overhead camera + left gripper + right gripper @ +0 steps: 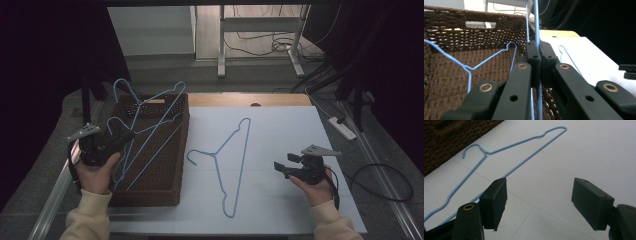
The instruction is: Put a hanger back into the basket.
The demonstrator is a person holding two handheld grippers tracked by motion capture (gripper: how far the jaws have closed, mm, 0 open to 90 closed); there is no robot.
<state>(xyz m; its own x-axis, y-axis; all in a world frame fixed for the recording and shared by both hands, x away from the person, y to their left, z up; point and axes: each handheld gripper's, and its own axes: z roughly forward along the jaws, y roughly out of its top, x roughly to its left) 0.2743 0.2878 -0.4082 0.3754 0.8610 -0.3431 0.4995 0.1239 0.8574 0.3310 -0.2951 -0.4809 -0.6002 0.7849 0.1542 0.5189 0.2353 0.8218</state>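
Blue wire is pinched in the left tool [539, 53], whose jaws are fully closed on one rod of a hanger [150, 117] over the basket [170, 192] at the left of the high view. Held that way, the hanger stands tilted, its hook up near the basket's far rim at upper left and its long bar slanting down toward the lower left; a second hanger [131, 150] lies under it in the basket, and whether the two are tangled I cannot tell. Thin and light, the wire should lift with little effort, but it looks springy and smooth, so it may swivel in a single-point grip; taking it near the twisted neck would probably steady it best. At lower right the right tool [281, 168] hangs idle, jaws wide apart with nothing between them, above the white worktop [290, 130]. Just beyond it a third hanger [231, 165] lies flat mid-frame, hook pointing left toward the basket, long axis running from lower centre up toward the upper right.
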